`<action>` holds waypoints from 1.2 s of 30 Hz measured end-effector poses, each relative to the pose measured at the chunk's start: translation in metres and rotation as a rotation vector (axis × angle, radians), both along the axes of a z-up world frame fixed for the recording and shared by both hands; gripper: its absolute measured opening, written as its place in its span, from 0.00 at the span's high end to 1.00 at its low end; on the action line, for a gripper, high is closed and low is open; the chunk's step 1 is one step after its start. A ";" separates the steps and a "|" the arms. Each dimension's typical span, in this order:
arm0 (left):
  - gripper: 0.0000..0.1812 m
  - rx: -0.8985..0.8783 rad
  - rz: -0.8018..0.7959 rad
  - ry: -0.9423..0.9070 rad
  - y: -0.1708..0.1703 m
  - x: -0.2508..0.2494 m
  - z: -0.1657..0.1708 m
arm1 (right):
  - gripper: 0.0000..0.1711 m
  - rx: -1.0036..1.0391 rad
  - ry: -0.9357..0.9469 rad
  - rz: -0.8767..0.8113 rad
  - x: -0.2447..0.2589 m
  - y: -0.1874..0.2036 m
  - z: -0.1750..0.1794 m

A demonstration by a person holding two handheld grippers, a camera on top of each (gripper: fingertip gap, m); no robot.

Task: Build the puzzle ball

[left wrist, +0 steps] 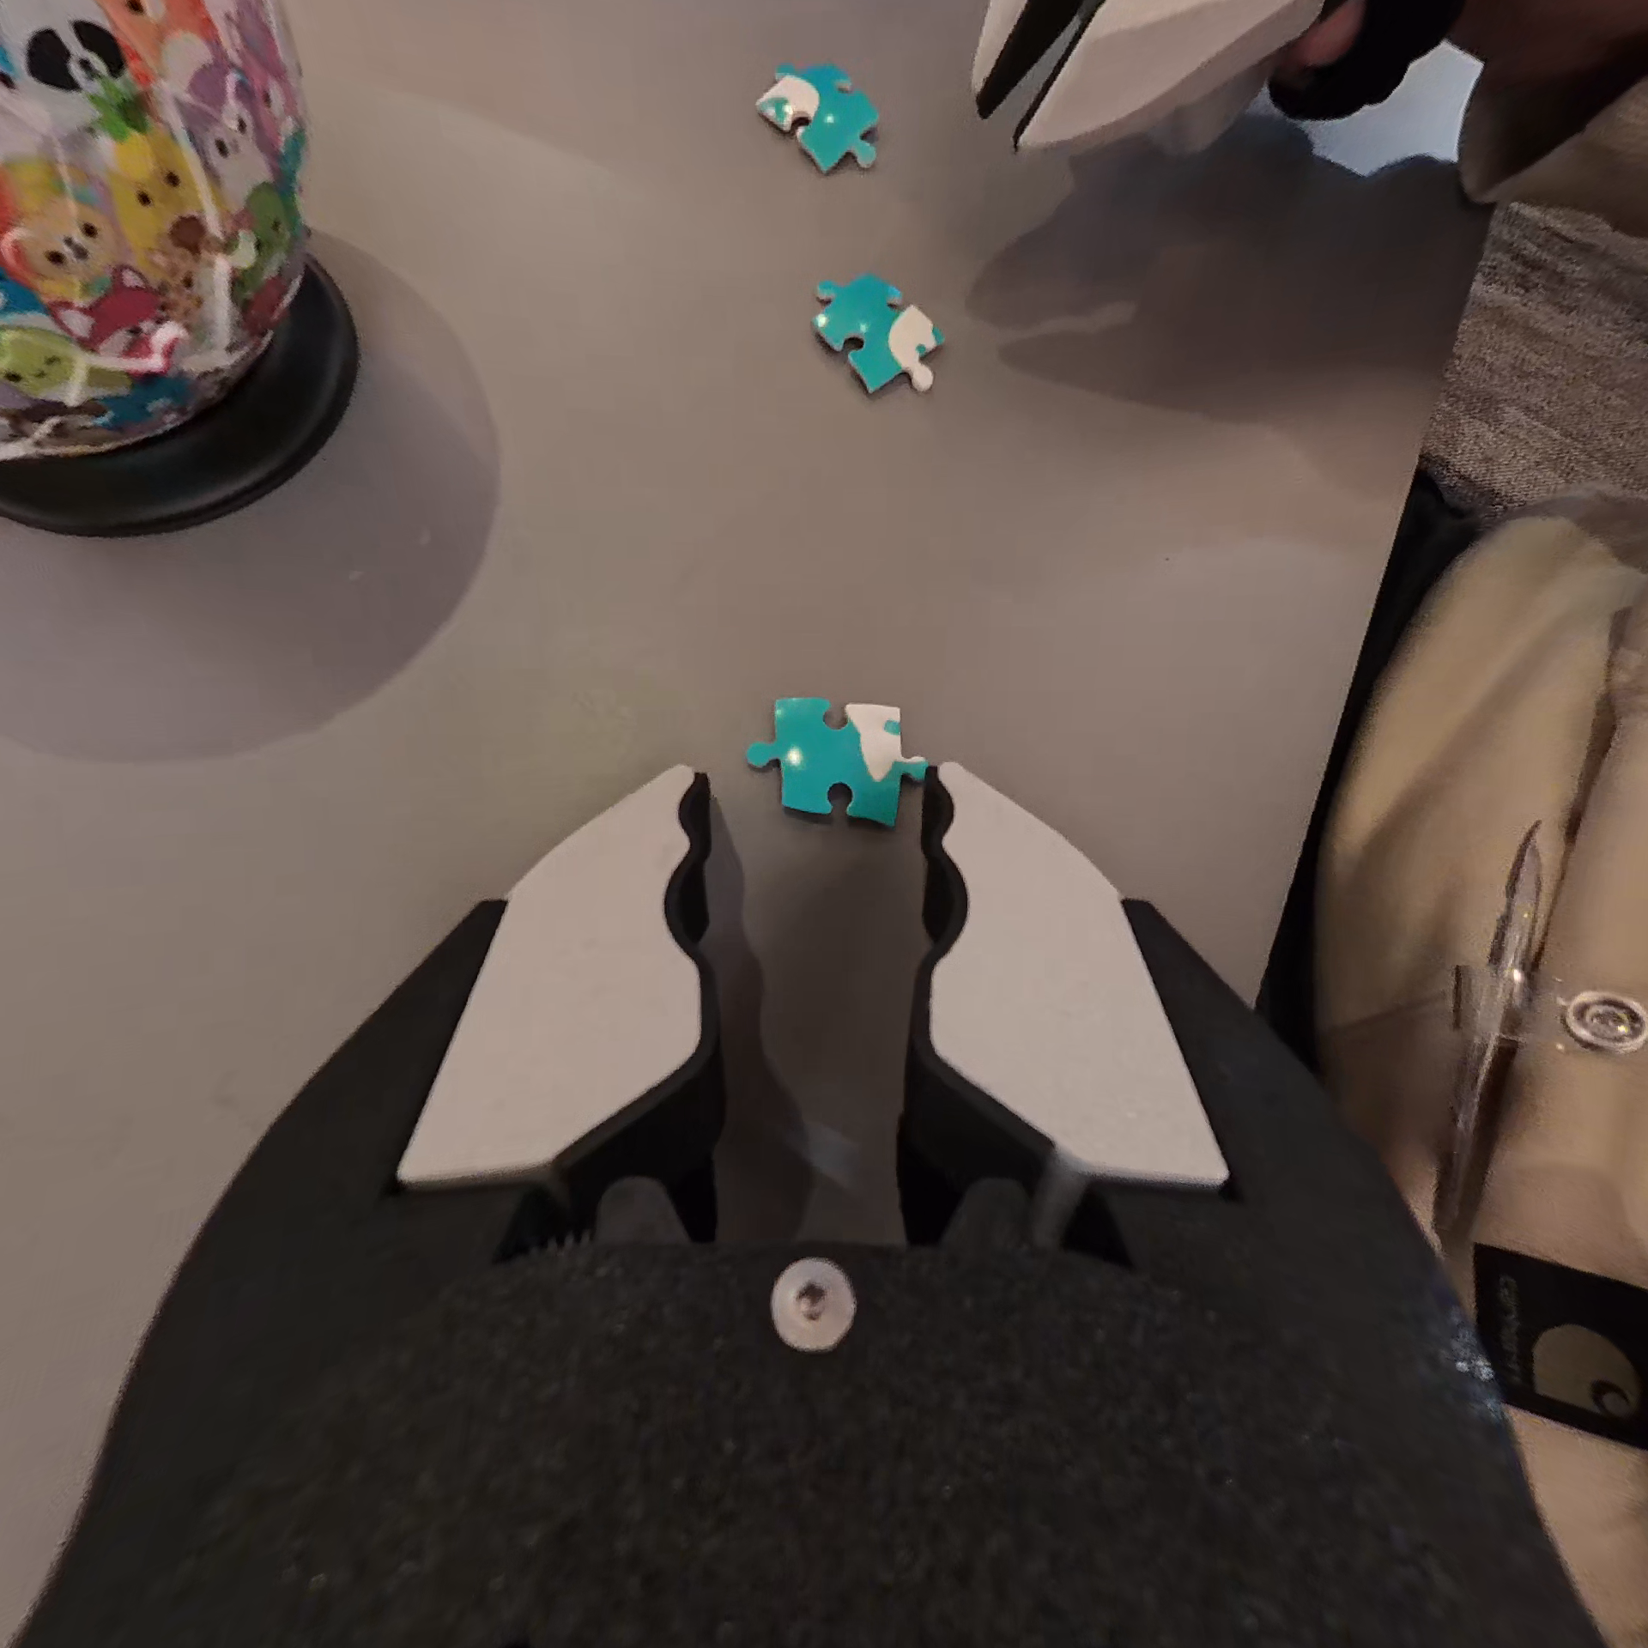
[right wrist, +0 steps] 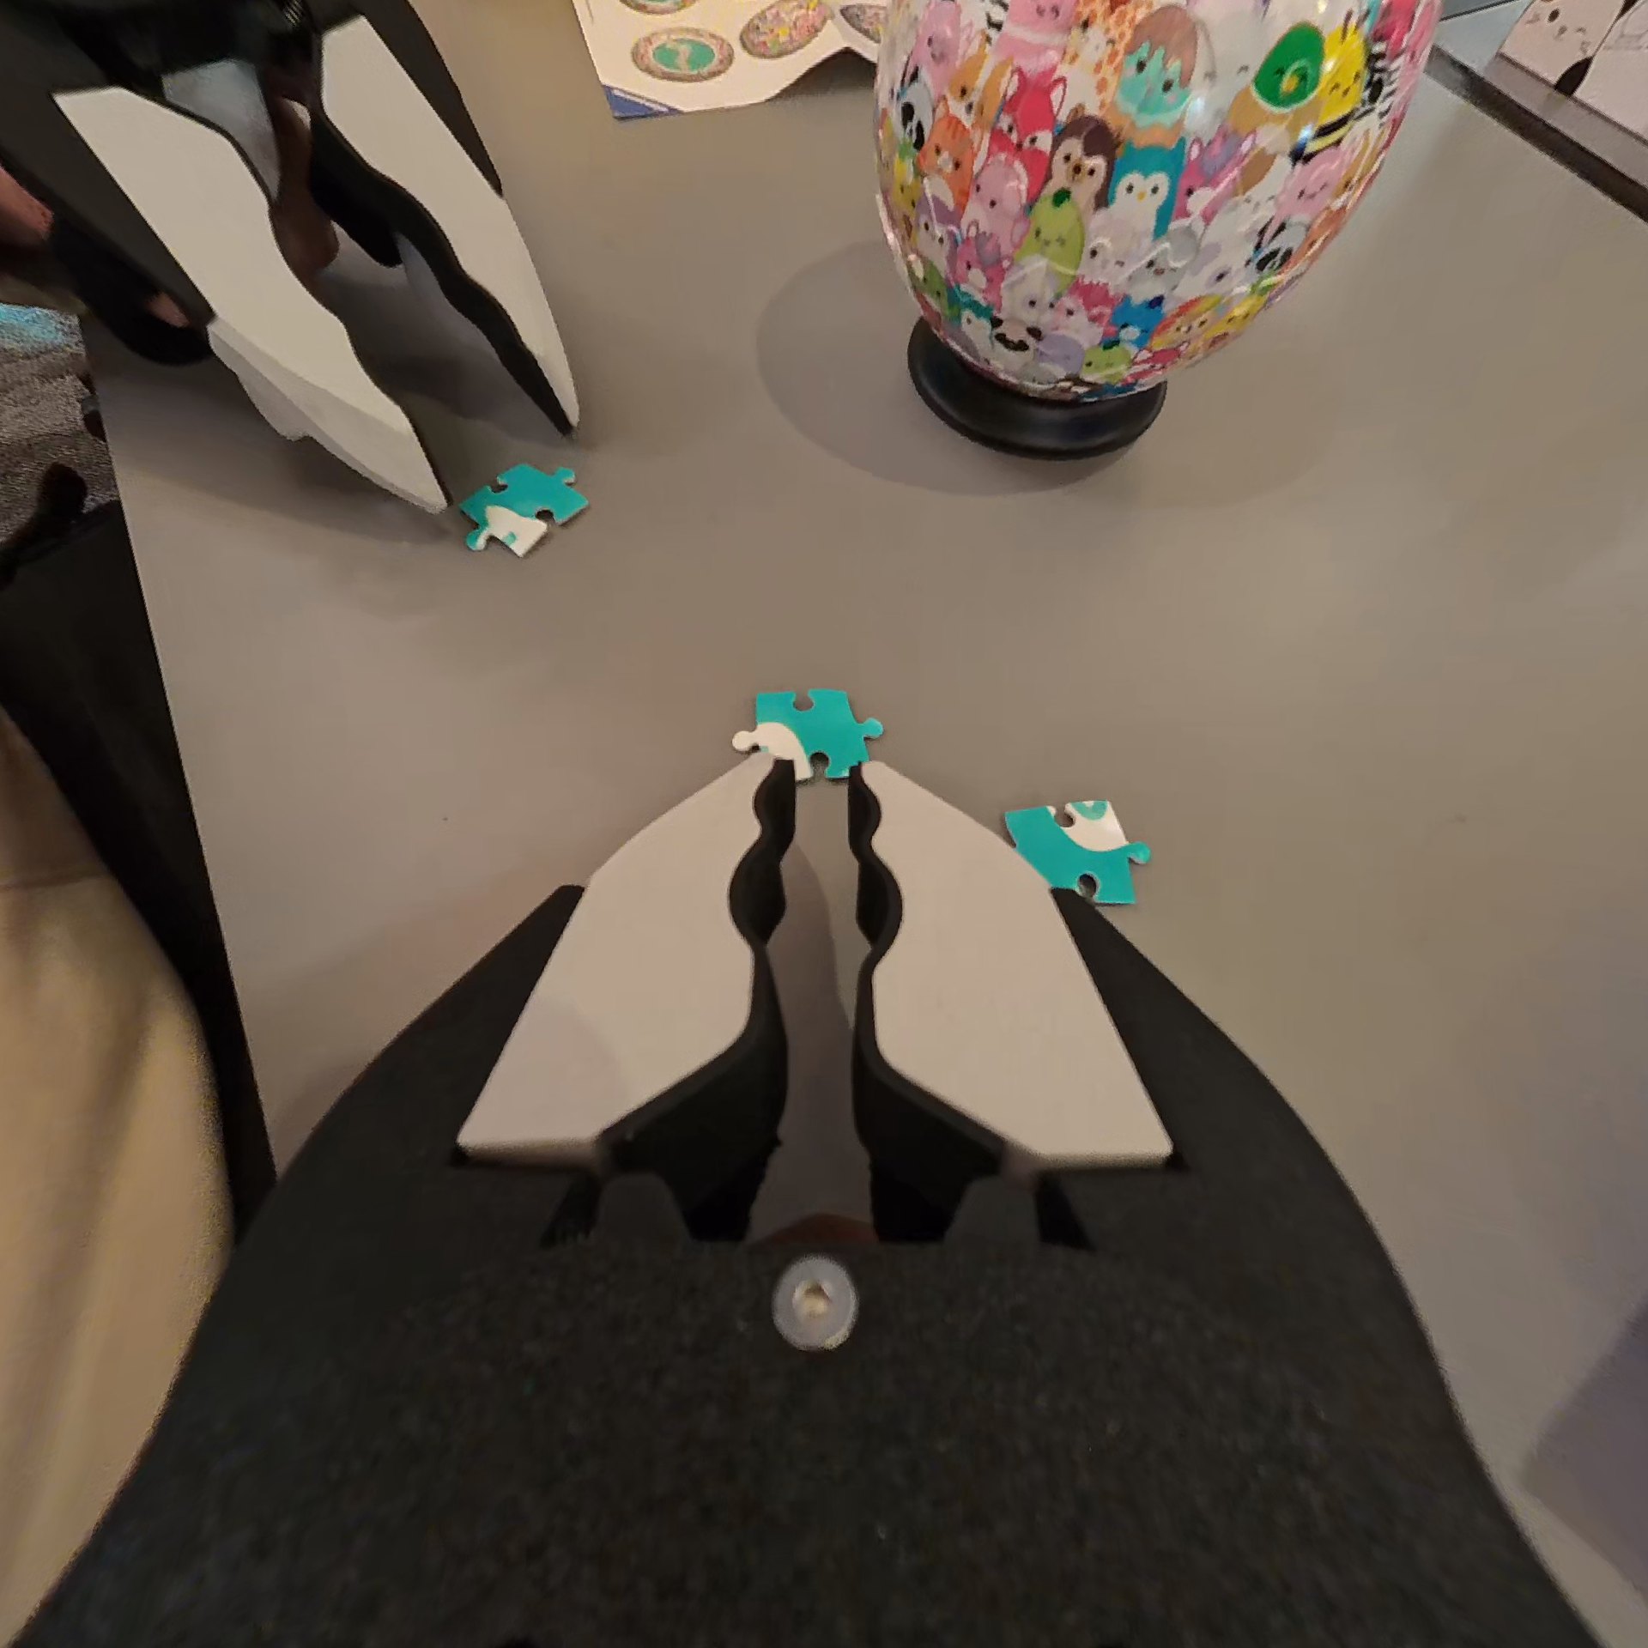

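The puzzle ball (right wrist: 1150,187), covered in colourful cartoon animals, stands on a black ring stand (right wrist: 1034,410); it also shows in the left wrist view (left wrist: 134,250). Three teal-and-white puzzle pieces lie on the grey table (left wrist: 624,580). My left gripper (left wrist: 816,785) is open, and the near piece (left wrist: 834,762) lies just ahead of its tips, by the right fingertip. My right gripper (right wrist: 818,774) has only a narrow gap and holds nothing. The middle piece (right wrist: 816,727) lies just ahead of its tips. The third piece (right wrist: 1079,852) lies to its right.
A printed leaflet (right wrist: 713,45) lies at the far edge beyond the ball. A person in beige clothing (left wrist: 1471,803) sits at the table's edge. The left gripper (right wrist: 499,459) shows in the right wrist view, and the right gripper (left wrist: 1043,80) in the left wrist view. Across from one pair of fingers to the other is roughly 15 cm. Measured from the fingertips, the middle piece (right wrist: 816,727) is 4 cm or so from the right gripper and 12 cm from the left. It is also in sight in the left wrist view (left wrist: 869,316).
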State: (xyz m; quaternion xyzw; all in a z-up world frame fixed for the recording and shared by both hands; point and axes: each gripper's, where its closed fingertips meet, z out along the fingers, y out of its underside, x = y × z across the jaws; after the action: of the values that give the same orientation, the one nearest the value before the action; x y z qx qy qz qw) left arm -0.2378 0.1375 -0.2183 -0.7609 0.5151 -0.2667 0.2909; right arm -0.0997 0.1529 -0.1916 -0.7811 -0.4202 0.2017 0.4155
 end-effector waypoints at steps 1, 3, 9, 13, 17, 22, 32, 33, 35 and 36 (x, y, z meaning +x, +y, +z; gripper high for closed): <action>0.75 0.002 0.003 0.003 0.000 0.000 0.000 | 0.93 -0.002 -0.007 0.001 0.000 0.000 -0.002; 0.75 0.000 0.002 0.012 -0.001 0.000 0.000 | 0.94 -0.010 -0.028 -0.005 0.002 0.000 -0.004; 0.76 0.016 -0.014 0.049 -0.004 0.002 -0.004 | 0.94 -0.010 -0.038 0.008 0.000 -0.001 -0.007; 0.78 0.055 -0.025 0.090 -0.004 0.002 -0.007 | 0.94 0.002 -0.035 0.013 -0.002 -0.002 -0.004; 0.86 0.088 -0.046 0.112 -0.006 0.005 -0.007 | 0.94 -0.011 -0.046 0.011 -0.001 -0.003 -0.007; 0.86 0.150 -0.034 0.127 -0.002 0.007 -0.003 | 0.93 0.000 -0.034 0.042 -0.007 -0.006 -0.005; 0.86 -0.774 -0.058 -1.277 0.028 0.014 0.202 | 0.88 0.106 0.277 0.229 -0.069 -0.005 0.067; 0.86 -0.838 -0.073 -1.404 0.036 0.004 0.214 | 0.87 0.078 0.314 0.224 -0.069 -0.008 0.067; 0.86 -0.880 -0.090 -1.468 0.039 0.000 0.218 | 0.87 0.035 0.331 0.201 -0.065 -0.013 0.057; 0.86 -0.889 -0.090 -1.485 0.040 0.001 0.218 | 0.87 0.019 0.319 0.194 -0.063 -0.016 0.051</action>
State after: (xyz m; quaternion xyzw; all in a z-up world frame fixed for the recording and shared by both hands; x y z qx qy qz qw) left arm -0.2369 0.1774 -0.0006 -0.4121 0.0693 -0.8823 0.2166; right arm -0.1627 0.1365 -0.1405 -0.6910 -0.4245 0.3580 0.4628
